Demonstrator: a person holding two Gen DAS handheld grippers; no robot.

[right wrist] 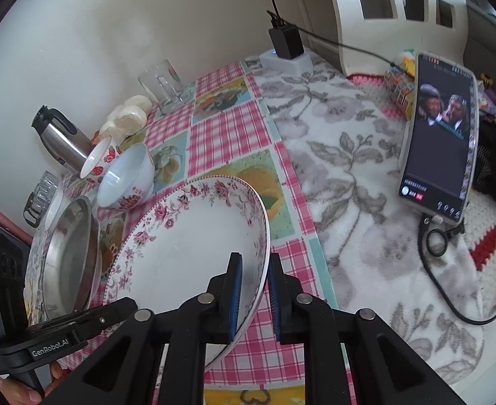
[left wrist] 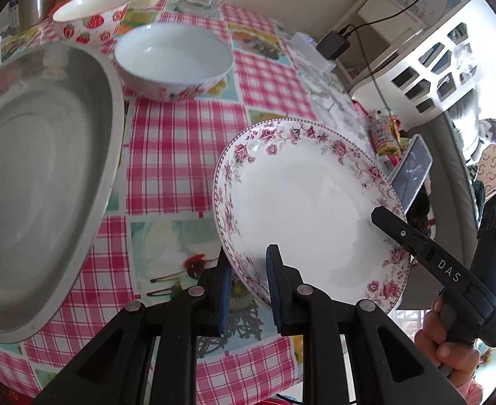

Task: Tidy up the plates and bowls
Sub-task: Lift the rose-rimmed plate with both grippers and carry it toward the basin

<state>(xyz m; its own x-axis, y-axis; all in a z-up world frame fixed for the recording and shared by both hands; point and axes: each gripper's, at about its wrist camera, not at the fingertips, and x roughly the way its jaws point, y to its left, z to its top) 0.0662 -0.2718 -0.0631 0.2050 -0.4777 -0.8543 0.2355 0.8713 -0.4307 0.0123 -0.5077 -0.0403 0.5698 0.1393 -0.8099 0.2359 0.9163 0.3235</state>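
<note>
Floral-rimmed plate (left wrist: 301,209) held clear of the checked surface (left wrist: 187,155) by both grippers at once, tilted, its face turned toward the cameras. The left gripper (left wrist: 248,287) has its jaws clamped on the near-left rim, one pad on each face; the right gripper (right wrist: 253,290) has its jaws clamped on the opposite rim, so the plate spans the gap between the two hands. The steel pan (left wrist: 38,175) lies to the plate's left on the surface, nearer the left gripper; the white bowl (left wrist: 173,60) and the strawberry bowl (left wrist: 92,17) stand beyond it, well apart from the plate. Any transfer toward the pan probably runs leftward, led by the left hand.
</note>
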